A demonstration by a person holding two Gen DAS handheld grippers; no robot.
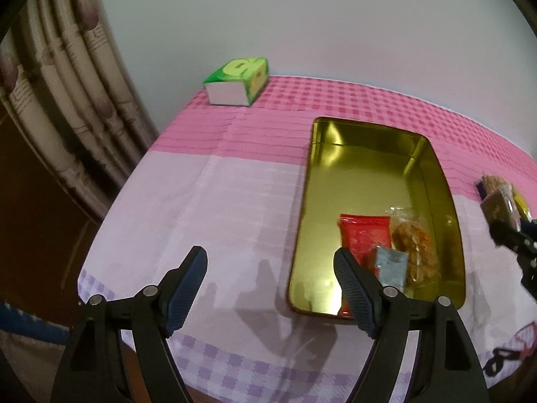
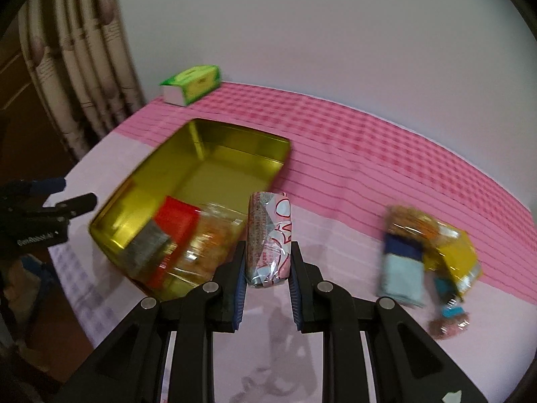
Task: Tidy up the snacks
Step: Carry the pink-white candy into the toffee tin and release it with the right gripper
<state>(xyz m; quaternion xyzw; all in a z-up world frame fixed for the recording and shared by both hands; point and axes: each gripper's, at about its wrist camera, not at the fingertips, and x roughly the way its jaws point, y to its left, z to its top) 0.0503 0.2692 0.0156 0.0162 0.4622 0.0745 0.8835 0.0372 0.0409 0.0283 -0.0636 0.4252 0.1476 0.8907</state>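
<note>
Above the desk (image 2: 369, 174), the right gripper (image 2: 266, 262) jaws pinch a pink snack bar (image 2: 268, 238) beside the gold tin (image 2: 214, 154), which holds three snacks; the left gripper (image 1: 268, 278) jaws stand spread, empty. Several packets (image 2: 433, 262) remain right, unsorted.

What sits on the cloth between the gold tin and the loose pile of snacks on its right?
In the right wrist view, only the pink wrapped snack held in the right gripper stands between the gold tin and the snack pile; otherwise bare tablecloth.
</note>
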